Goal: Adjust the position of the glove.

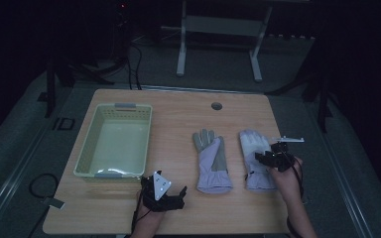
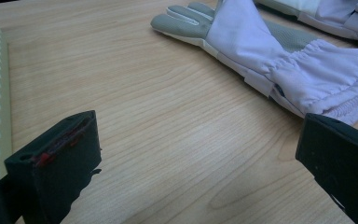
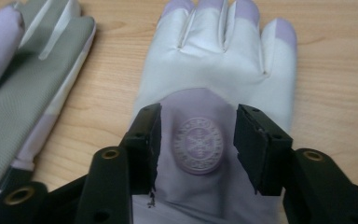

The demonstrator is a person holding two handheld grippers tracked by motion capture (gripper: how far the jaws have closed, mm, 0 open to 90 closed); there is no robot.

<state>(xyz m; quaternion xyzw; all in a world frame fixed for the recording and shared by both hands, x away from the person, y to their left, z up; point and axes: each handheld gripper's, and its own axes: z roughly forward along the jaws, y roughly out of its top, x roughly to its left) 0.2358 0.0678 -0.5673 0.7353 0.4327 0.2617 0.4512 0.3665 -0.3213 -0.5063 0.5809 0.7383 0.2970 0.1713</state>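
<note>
Hovering low over the right-hand glove, the right claw has its jaws parted on either side of the round snowflake badge on the back of that glove. The pads are not pressing the fabric, so it is open and holding nothing. That glove lies flat on the table, directly beneath and ahead of this claw. Its long axis runs straight away from the jaws: cuff nearest them, fingers pointing off toward the far edge. The jaws straddle the glove across its width, so I would judge that a short drop and a squeeze would pinch up the cloth around the badge.

The second glove, grey-palmed, lies just off this claw's left side, parallel to the first and close to it but not touching. It is near enough that a wide jaw could brush its edge, which is the only thing I can see in the way.

The left claw rests near the front edge of the table, jaws wide apart over bare wood and empty. From there the grey-palmed glove lies ahead and to its right, cuff end nearer. The pale basket stands empty on its other side, just beside its left jaw. The right hand is clearly the nearer one for the badge glove, while the left is closer to the basket.
</note>
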